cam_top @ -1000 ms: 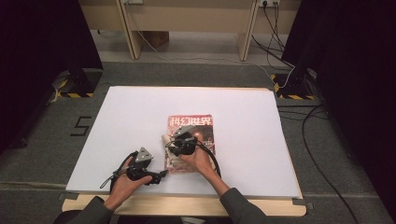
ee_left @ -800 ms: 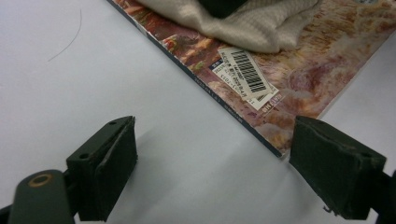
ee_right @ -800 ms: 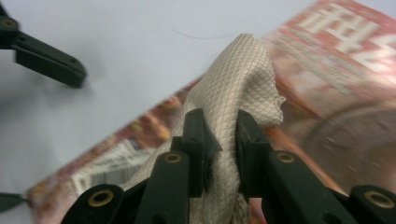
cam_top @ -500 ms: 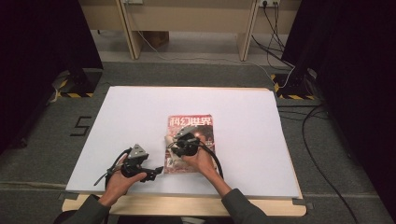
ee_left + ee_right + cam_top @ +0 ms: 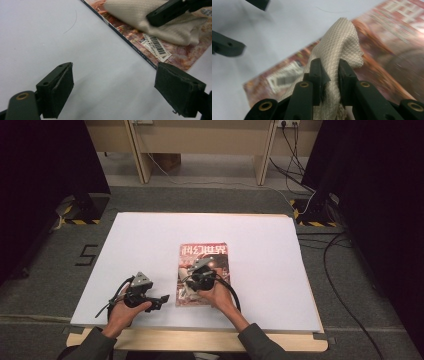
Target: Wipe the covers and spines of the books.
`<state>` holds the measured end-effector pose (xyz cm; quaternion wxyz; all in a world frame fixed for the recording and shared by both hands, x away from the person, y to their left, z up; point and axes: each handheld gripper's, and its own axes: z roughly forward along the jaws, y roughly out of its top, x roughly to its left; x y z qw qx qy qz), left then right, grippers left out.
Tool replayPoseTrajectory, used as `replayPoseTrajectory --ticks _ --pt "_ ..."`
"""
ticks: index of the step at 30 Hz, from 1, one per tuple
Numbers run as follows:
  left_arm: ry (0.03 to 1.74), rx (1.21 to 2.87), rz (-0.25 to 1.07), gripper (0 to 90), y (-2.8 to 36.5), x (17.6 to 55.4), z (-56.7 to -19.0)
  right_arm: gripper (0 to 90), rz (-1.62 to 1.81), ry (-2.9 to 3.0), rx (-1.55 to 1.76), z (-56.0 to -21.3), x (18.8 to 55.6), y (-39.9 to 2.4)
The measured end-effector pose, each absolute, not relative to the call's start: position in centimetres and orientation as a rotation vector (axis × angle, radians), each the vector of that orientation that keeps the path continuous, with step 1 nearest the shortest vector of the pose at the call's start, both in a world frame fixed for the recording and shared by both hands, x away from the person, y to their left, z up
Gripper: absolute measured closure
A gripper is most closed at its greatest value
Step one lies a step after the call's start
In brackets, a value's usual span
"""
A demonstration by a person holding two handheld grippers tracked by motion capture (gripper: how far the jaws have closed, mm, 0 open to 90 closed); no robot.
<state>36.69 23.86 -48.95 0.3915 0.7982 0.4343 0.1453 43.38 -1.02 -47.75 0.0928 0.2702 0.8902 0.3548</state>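
A white table point(image 5: 150, 240) takes up the middle of the high view, with grey floor around it, a wooden bench at the top edge and cables point(image 5: 345, 270) trailing down the right side. A yellow-and-black striped block point(image 5: 75, 215) sits on the floor at upper left, another at upper right. A figure "5" point(image 5: 87, 255) is marked on the floor just left of the table. Nothing lies between the two grippers but bare table top.

A magazine point(image 5: 204, 270) lies flat in the lower middle of the table, its reddish cover up. A beige cloth point(image 5: 337, 45) with a fine diamond weave rests on the lower part of the magazine. The right gripper point(image 5: 329, 72) has the cloth between its jaws, which are drawn close together and pinch a bunched fold of it; the cloth rises above the fingertips and hangs below them. In the high view this gripper point(image 5: 197, 282) sits over the lower half of the magazine.

The left gripper point(image 5: 113, 85) stands just left of the magazine's lower corner, its jaws spread wide over bare white table, gripping nothing. In the high view it point(image 5: 159, 301) is near the lower left of the magazine.

The cover's title is in large white characters point(image 5: 204, 251) that read upside down from this side. A white barcode label point(image 5: 156, 47) shows near the magazine's edge; its digits are too small to read.
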Motion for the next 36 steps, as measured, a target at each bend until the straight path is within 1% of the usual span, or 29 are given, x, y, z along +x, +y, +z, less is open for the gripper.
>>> replayPoseTrajectory --ticks 3,6,9,14,23,31,36 --pt "1.106 2.024 0.370 14.9 24.0 36.7 -48.9 76.4 1.029 2.611 0.855 -47.7 43.9 -2.8" --pt "1.109 2.029 0.372 15.0 23.9 36.8 -49.0 76.4 1.033 2.598 0.886 -47.7 43.9 -3.5" --pt "1.107 2.032 0.372 14.9 23.9 36.8 -49.0 76.5 1.013 2.600 0.851 -47.6 43.4 -3.1" --pt "1.109 2.033 0.373 15.0 23.9 36.8 -49.1 76.5 1.027 2.643 0.771 -47.7 41.9 -1.2" --pt "1.122 2.023 0.384 15.0 24.1 37.0 -49.1 76.5 1.100 2.717 0.701 -47.9 39.9 1.1" --pt "1.147 2.019 0.395 15.0 24.5 37.0 -49.0 76.3 1.082 2.700 0.723 -47.8 40.4 0.5" --pt "1.199 1.989 0.448 14.9 25.0 37.2 -49.0 76.5 1.060 2.679 0.730 -47.8 40.4 0.3"
